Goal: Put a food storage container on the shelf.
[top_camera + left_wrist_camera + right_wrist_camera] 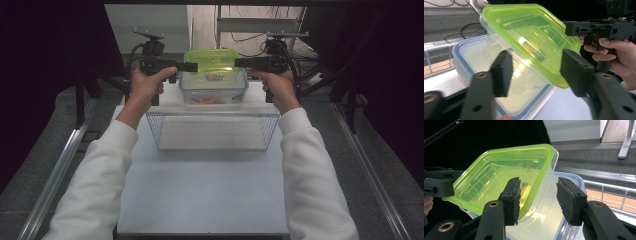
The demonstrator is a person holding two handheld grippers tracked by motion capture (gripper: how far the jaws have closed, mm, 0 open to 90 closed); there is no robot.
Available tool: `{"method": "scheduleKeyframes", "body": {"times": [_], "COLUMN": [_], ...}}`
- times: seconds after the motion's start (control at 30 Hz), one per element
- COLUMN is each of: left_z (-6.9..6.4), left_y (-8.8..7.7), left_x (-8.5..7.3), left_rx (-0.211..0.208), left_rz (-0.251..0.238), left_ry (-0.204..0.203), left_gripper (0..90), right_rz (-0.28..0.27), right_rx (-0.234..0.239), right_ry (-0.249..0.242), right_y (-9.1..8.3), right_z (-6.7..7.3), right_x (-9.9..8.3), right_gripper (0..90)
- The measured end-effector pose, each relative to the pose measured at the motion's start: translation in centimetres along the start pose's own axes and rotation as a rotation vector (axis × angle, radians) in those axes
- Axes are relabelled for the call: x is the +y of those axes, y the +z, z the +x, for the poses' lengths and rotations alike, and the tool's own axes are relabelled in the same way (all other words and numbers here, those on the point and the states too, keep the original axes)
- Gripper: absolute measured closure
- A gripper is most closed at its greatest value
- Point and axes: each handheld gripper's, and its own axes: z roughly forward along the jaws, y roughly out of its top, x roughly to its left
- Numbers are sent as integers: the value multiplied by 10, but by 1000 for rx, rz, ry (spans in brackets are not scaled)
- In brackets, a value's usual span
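**Letting go of the green-lidded box on the stack**

Looking down from the high view, I am seeing the green-lidded container [214, 65] sitting on top of the blue-rimmed container [214, 92], beyond the wire basket [215, 132] on the white table [200, 195]. In the left gripper view it is resting tilted, one edge down against the blue rim.

I am holding the left gripper [189, 67] at its left side and the right gripper [244, 62] at its right. Both sets of jaws are standing spread. In the right gripper view, the box wall is lying between the pads without being pressed; in the left gripper view the lid's edge is hanging between the open pads, apart from both.

I am judging the box to be light, thin clear plastic with a snap-on lid: stiff at the rim, springy in the walls, and slick. It is holding something small inside, which I cannot identify. If I am taking it again, I am going for the lid rim at the two short ends, squeezing gently so that the walls are not buckling or the box skating off the lower lid.
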Motion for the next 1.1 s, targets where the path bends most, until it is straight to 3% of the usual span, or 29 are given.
{"method": "scheduleKeyframes", "body": {"times": [0.13, 0.43, 0.8, 1.1], "left_z": [0, -1, -8, -11], "left_y": [0, -4, -17, -39], "left_x": [0, 0, -4, -23], "left_rx": [14, 40, 50, 36], "left_rz": [-20, -24, -17, -20], "left_ry": [-4, -6, 24, 40], "left_gripper": [253, 152, 164, 166], "right_rz": [-4, -13, 7, 12], "right_rx": [1, 14, 44, 61], "right_ry": [-5, 0, -30, -54], "right_y": [-1, -9, -27, -54], "right_z": [1, 2, 11, 13], "right_x": [-1, -4, -5, -15], "right_gripper": [503, 482, 441, 420]}}
